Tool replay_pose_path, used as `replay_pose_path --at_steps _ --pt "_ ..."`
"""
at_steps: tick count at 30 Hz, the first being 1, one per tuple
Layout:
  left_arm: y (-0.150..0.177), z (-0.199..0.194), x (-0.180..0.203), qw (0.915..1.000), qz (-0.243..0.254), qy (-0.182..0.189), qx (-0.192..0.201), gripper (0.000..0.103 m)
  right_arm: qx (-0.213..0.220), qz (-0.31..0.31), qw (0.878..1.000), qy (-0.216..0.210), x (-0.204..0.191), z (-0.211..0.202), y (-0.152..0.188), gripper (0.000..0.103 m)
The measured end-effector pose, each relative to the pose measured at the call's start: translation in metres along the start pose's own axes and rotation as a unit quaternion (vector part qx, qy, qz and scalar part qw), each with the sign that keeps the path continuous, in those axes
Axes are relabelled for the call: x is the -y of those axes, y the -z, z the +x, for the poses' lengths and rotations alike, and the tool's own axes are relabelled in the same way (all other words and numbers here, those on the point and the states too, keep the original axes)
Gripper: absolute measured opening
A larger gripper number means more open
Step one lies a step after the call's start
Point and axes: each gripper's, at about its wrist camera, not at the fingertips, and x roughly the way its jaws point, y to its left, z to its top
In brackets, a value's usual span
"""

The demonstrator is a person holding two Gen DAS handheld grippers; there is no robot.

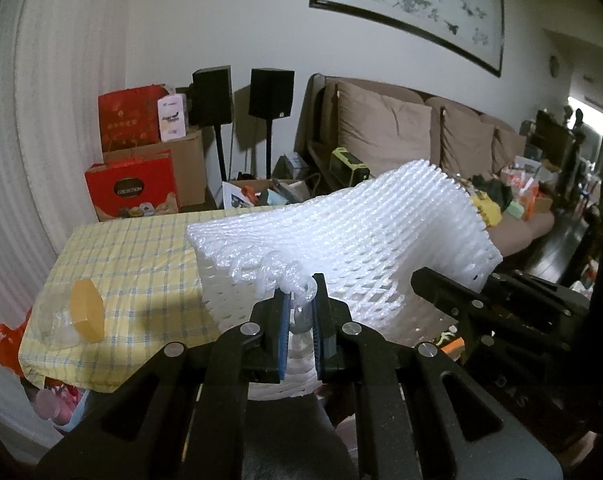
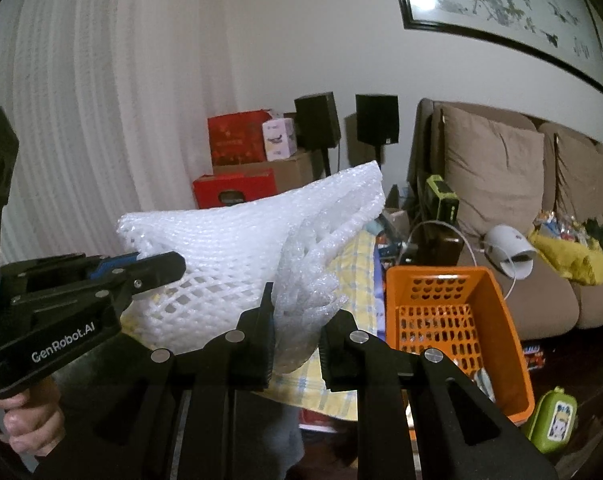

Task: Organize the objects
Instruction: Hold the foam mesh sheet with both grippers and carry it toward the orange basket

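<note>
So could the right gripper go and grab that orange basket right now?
Probably not yet. The right gripper is shut on the white foam netting, which the left gripper also holds. The orange basket sits open just to its right, with nothing in between, but the netting would have to go first.

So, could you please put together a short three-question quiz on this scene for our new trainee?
1. True or false: both claws are shut on the white foam netting.
2. What colour is the lid of the clear jar lying on the checked tablecloth? A) green B) yellow-orange C) black
3. Fill in: in the right wrist view, the container to the right of the right claw is an orange ____.

Key
1. True: the left claw pinches one edge and the right claw grips another part.
2. B
3. basket
</note>
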Motion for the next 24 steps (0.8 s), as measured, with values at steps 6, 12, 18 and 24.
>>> replay_pose_path --at_steps 6,12,18,24 --pt "-0.004 0.0 0.005 1.0 0.005 0.005 0.0 0.009 -0.001 0.009 1.0 0.004 0.008 -0.001 -0.001 0.017" --pt "-0.008 -0.002 0.009 0.9999 0.01 0.009 0.004 0.009 0.002 0.011 1.0 0.006 0.009 -0.004 -0.001 0.017" --pt "-0.014 0.0 0.018 0.9997 0.016 0.016 0.005 0.009 0.003 0.019 1.0 0.01 0.017 -0.005 -0.002 0.018" --pt "-0.019 0.002 0.029 0.9993 0.028 0.025 0.007 0.009 0.009 0.035 0.999 0.013 0.029 -0.012 -0.005 0.018"
